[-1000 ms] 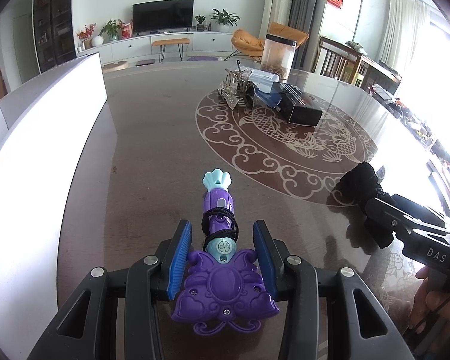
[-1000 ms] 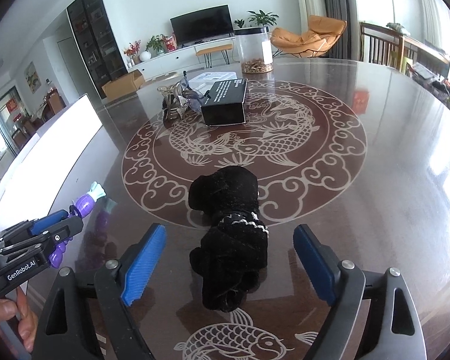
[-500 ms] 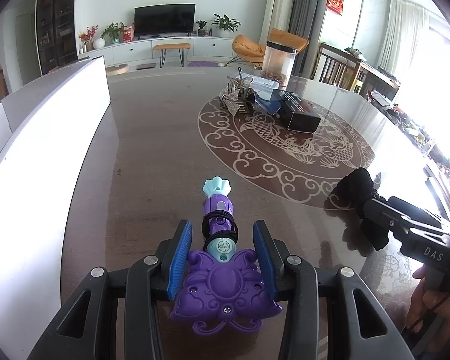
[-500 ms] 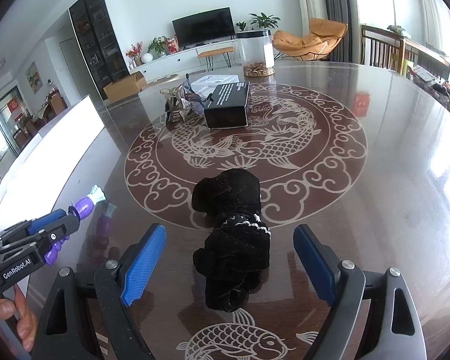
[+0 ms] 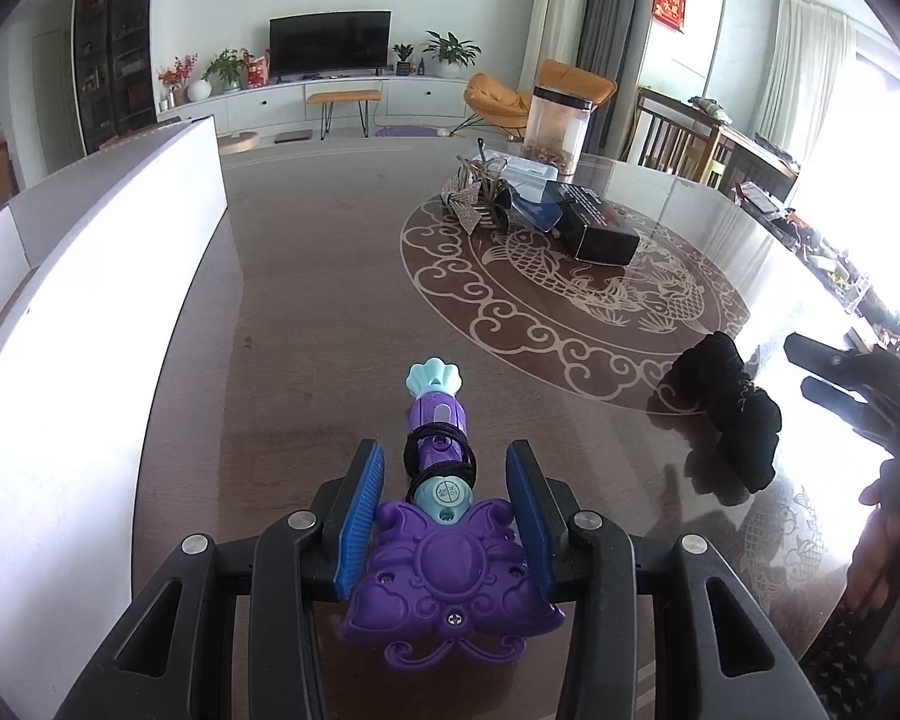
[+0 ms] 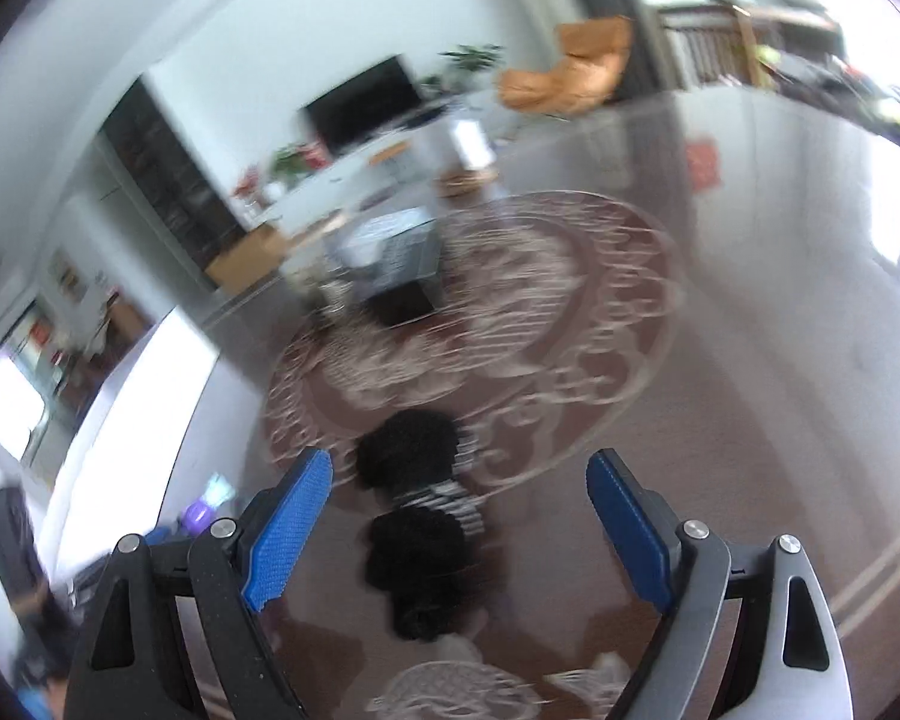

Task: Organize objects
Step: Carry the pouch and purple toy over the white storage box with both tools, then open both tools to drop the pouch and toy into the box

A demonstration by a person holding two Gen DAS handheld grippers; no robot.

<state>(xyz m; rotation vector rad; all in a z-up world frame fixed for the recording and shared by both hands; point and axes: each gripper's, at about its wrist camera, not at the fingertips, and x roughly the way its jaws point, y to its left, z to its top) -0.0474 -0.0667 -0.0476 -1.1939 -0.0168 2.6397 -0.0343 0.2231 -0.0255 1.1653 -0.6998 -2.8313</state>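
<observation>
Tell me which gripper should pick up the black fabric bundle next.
Right. The right gripper is open with the black fabric bundle lying between its fingers, while the left gripper is already shut on the purple toy.

Left gripper (image 5: 444,480) angled down, blue pads pressed against both sides of a purple toy (image 5: 444,570). Right gripper (image 6: 459,516) angled down and tilted, jaws spread wide, nothing touching either pad.

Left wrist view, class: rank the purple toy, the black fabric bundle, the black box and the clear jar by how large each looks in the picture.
1. purple toy, largest, though nearest the camera.
2. black fabric bundle.
3. black box and clear jar look alike; both are far off, so unranked.
</observation>
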